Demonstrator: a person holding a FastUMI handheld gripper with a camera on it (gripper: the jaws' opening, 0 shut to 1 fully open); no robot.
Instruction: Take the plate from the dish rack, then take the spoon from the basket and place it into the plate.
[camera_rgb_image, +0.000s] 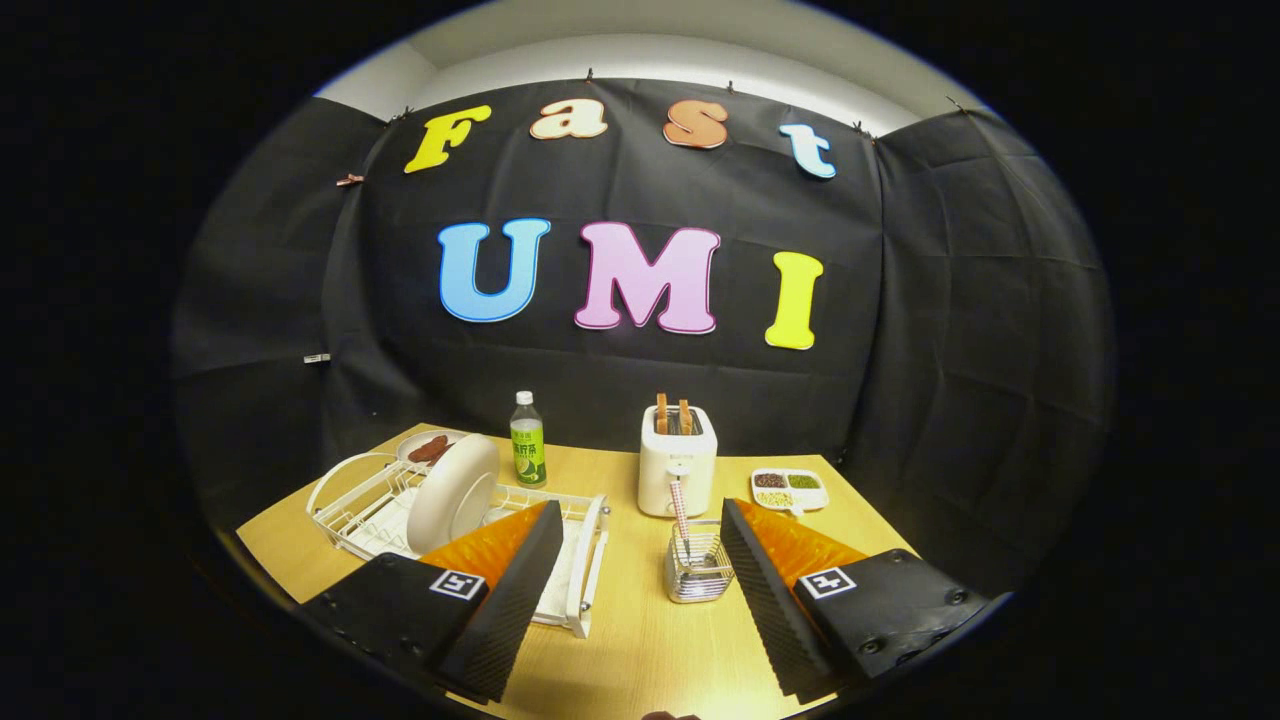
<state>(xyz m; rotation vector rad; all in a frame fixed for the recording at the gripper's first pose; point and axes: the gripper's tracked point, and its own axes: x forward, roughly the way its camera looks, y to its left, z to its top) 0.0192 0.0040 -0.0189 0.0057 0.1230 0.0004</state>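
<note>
Gripper (640, 560) gapes wide, holding nothing. Plate (453, 492) stands upright in rack (585, 560); probably ceramic, stiff, slick, breakable: pinch its top rim.

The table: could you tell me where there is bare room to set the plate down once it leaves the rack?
Bare wood lies between the open gripper's fingers, bordered by the dish rack and the wire basket. More shows between the toaster and the sectioned tray. It is crowded around the plate, bottle and rack.
</note>
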